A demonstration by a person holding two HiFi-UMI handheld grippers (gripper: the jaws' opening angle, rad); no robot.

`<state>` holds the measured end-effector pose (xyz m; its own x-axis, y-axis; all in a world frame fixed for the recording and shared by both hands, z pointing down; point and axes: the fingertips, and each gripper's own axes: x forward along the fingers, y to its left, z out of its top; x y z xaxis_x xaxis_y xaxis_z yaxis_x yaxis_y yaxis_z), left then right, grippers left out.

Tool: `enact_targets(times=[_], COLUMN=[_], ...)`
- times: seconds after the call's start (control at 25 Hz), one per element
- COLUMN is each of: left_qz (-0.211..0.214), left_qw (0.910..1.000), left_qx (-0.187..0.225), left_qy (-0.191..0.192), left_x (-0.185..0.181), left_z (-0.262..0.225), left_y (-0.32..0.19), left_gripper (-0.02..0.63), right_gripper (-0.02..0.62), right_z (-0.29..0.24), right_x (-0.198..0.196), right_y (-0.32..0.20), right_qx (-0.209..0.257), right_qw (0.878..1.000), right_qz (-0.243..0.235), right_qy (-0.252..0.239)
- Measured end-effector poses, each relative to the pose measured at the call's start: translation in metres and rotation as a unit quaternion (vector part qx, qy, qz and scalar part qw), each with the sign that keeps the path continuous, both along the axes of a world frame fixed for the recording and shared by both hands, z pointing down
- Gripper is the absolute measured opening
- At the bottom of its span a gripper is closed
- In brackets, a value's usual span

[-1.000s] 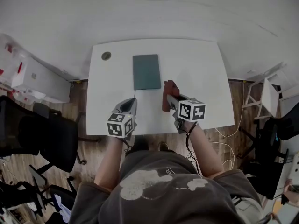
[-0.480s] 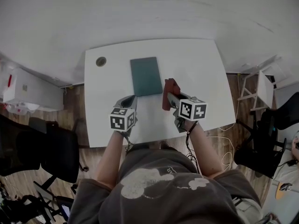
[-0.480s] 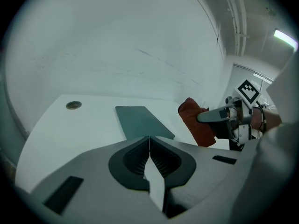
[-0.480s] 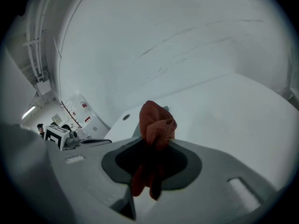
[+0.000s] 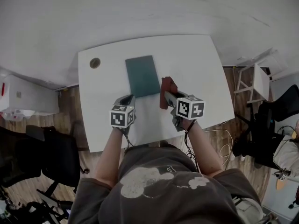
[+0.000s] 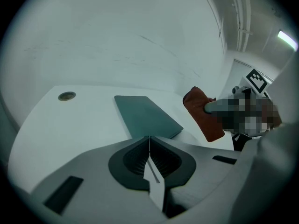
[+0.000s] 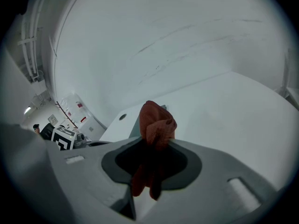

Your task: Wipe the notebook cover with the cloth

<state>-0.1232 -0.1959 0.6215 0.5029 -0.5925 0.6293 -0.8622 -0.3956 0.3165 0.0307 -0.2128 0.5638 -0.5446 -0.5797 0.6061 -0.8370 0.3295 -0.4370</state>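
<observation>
A dark teal notebook (image 5: 142,75) lies flat on the white table (image 5: 196,64), seen also in the left gripper view as the notebook (image 6: 145,115). My right gripper (image 5: 165,95) is shut on a rust-red cloth (image 5: 167,90), just right of the notebook's near right corner; the cloth (image 7: 155,125) bunches up between its jaws and hangs down. My left gripper (image 5: 126,100) is shut and holds nothing, hovering just short of the notebook's near edge.
A small round grommet (image 5: 95,62) sits in the table's far left corner. Black chairs (image 5: 51,148) stand left of the table, a white folding rack (image 5: 254,80) to its right. A white box (image 5: 21,94) lies on the floor at left.
The head view has shifted, so the table and notebook sit further left and lower. Both grippers keep nearly the same poses near the notebook's near edge, the cloth still held.
</observation>
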Motion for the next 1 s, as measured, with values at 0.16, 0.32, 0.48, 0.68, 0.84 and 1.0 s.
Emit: enact_targets(times=[0.16,0.32,0.48,0.68,0.84,1.0], left_qz=[0.006,0.016,0.022,0.032,0.046,0.062], left_qw=[1.0,0.9998,0.9997,0.9993,0.9986,0.9971], left_qx=[-0.006,-0.009,-0.013,-0.014,-0.01,-0.007], left_qy=[-0.005,-0.007,-0.006,-0.011,-0.024,-0.043], left_x=[-0.002,0.001,0.002,0.003,0.003,0.002], left_z=[0.01,0.013,0.017,0.02,0.021,0.023], left_y=[-0.006,-0.008,-0.007,-0.007,-0.009,-0.01], left_gripper=[0.002,0.002,0.002,0.002,0.002,0.002], right_gripper=[0.101,0.101,0.101,0.103,0.103,0.103], right_z=[0.003,0.005,0.004,0.002,0.004,0.006], right_x=[0.001,0.001,0.0,-0.002,-0.005,-0.01], right_y=[-0.004,-0.006,-0.006,-0.008,-0.008,-0.009], right_qx=[-0.003,-0.006,-0.005,-0.003,-0.01,-0.013], right_qw=[1.0,1.0,1.0,1.0,1.0,1.0], right_qz=[0.007,0.012,0.012,0.013,0.015,0.018], right_qy=[0.005,0.009,0.009,0.007,0.007,0.008])
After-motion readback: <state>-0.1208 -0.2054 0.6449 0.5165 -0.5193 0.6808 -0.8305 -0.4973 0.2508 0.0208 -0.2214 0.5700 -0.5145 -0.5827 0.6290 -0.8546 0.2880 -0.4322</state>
